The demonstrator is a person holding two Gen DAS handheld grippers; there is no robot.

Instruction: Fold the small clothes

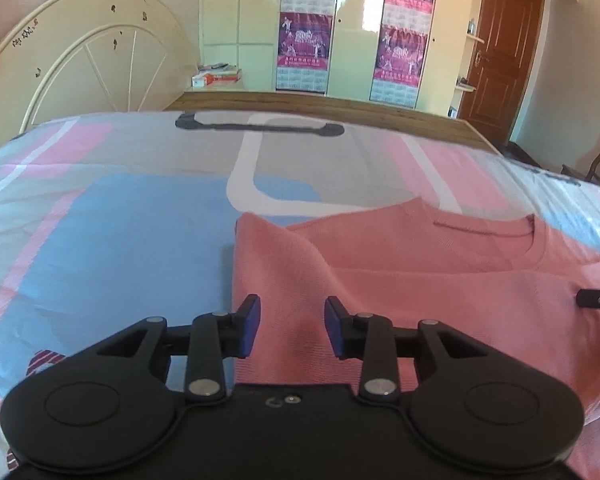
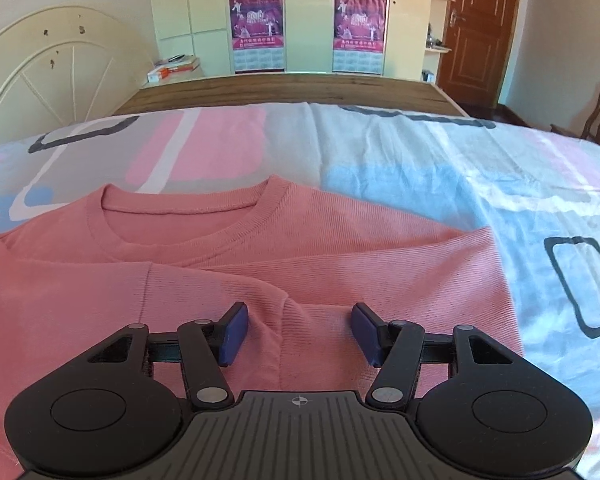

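pink knit top (image 2: 340, 264) on bed (image 2: 460, 168): soft, light, limp; pinch hem corners at 6 o'clock. both grippers (image 1: 292, 322) (image 2: 300, 330) w/ jaws released, empty.

Left claw (image 1: 292, 326): jaws apart, nothing between them but the pink shirt (image 1: 440, 280) lying flat beneath. Left of it, bare bedsheet (image 1: 120, 240); right of it, a dark claw tip (image 1: 598, 300) over the shirt.
Right claw (image 2: 296, 332): jaws apart above shirt folds; open bedsheet to its right.
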